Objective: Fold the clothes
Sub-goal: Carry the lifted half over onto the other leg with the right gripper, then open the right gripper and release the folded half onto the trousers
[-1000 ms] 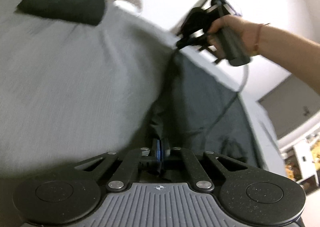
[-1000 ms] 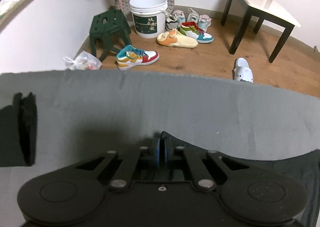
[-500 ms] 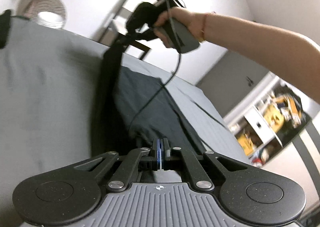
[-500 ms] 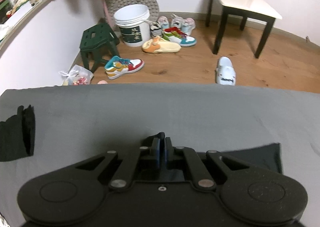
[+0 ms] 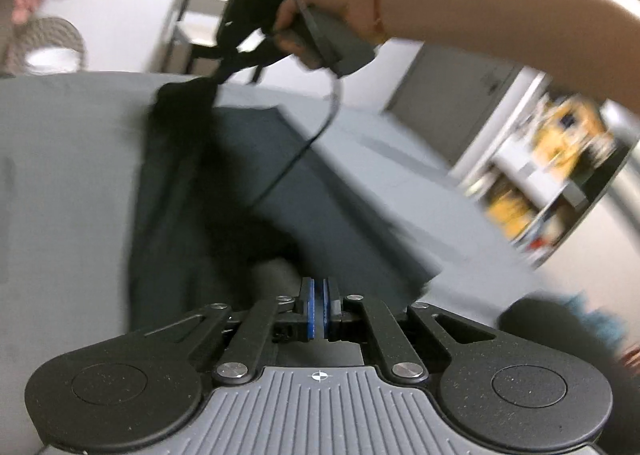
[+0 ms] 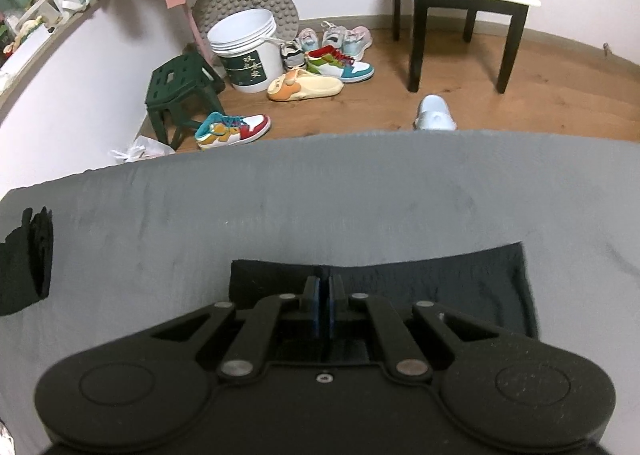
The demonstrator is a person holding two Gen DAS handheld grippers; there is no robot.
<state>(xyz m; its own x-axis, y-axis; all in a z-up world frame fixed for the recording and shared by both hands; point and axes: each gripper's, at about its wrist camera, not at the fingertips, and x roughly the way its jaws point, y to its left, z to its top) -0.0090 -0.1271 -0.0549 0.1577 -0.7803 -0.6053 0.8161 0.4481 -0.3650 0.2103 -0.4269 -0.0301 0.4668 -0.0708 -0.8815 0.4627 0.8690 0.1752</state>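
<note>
Midway: both tongs, left [image 5: 319, 309] and right [image 6: 323, 305], clenched on the dark garment [image 6: 460, 287], lifted over the grey bed [image 6: 320, 191], fold unfinished, one folded piece [image 6: 24, 263] aside.

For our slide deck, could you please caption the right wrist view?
Right gripper shut on the dark garment over the grey bed.
</note>
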